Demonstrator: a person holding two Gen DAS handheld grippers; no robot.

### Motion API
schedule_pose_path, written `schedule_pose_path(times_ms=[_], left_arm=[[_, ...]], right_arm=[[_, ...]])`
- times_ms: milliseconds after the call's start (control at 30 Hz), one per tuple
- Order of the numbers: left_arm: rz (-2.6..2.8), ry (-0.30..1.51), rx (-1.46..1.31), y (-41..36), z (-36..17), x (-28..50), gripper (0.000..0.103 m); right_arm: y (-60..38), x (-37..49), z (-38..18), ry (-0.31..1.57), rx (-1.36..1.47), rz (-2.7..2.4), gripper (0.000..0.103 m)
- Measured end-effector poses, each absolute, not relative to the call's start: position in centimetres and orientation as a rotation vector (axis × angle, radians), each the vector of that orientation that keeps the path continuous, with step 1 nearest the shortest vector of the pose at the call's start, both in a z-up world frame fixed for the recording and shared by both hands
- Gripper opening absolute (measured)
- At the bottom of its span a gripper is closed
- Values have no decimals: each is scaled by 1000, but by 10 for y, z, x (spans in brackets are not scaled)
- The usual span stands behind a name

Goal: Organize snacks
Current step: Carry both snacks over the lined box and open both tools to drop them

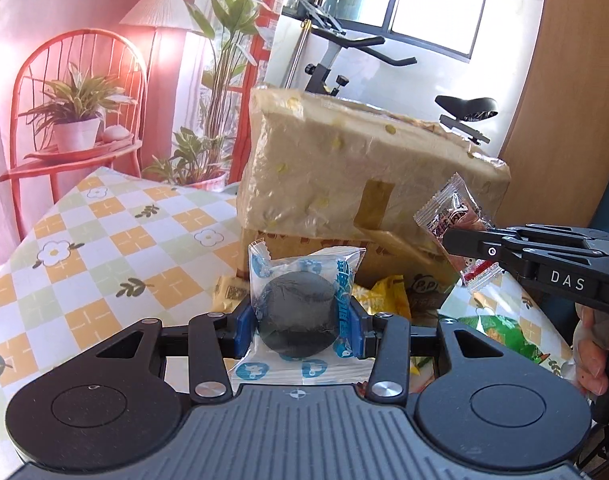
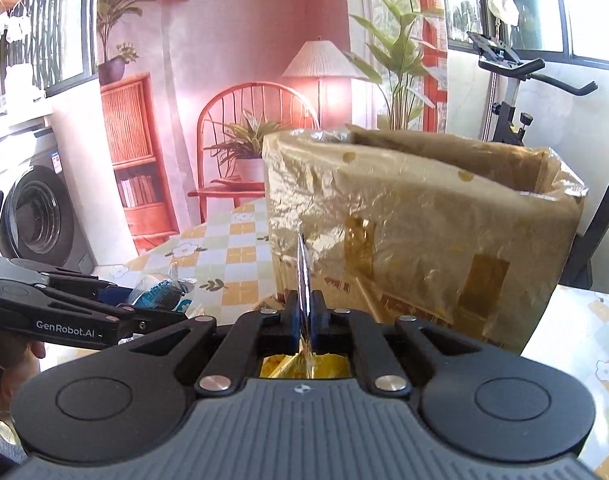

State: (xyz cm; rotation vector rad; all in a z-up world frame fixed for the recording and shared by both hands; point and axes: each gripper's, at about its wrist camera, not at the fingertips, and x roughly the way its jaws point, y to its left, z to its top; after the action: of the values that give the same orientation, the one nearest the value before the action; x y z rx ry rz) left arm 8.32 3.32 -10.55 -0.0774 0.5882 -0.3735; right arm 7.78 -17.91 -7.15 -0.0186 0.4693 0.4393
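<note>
Midway: left gripper [image 1: 300,326] pinches the clear-blue wrapped dark round cake [image 1: 298,312]; right gripper [image 2: 304,312] pinches a flat silver-red sachet [image 1: 458,226], both near the plastic-lined cardboard box [image 2: 424,224]. Loose yellow and green packets [image 1: 388,296] remain unsorted by its base.

Black gripper [image 1: 300,326], blue pads, silver screws

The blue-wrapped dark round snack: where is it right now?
In the left wrist view the blue-wrapped snack sits clamped in the left claw, in front of the plastic-covered cardboard box.
</note>
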Motion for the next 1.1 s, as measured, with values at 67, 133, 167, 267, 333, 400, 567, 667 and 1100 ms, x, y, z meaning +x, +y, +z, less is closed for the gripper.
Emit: schedule_pose_path(times_ms=[67,133,167,267,333,400,567,667,1100], left_arm=[[-390,553,-79,31,-87,93,48],[-405,516,-87,26,-63,109,48],[-415,492,-83,22,-50,118,48],[-417,446,-18,2,-20,143,48],[-417,427,17,-15,-5,163,48],[-422,434,28,-31,2,187,48],[-385,450,111,-67,0,231,48],[-372,475,143,-79,-5,252,48],[-335,537,116,-67,-33,274,69]], right_arm=[[-186,84,-52,425,-12,427,5],[-193,93,-34,393,-7,411,5],[-198,99,-26,380,-9,398,5],[-211,119,-5,352,-13,332,5],[-222,140,4,354,-7,284,5],[-230,158,6,371,6,245,5],[-253,208,-1,449,50,143,5],[-263,225,-8,491,101,109,5],[-273,232,-24,501,103,54,31]])
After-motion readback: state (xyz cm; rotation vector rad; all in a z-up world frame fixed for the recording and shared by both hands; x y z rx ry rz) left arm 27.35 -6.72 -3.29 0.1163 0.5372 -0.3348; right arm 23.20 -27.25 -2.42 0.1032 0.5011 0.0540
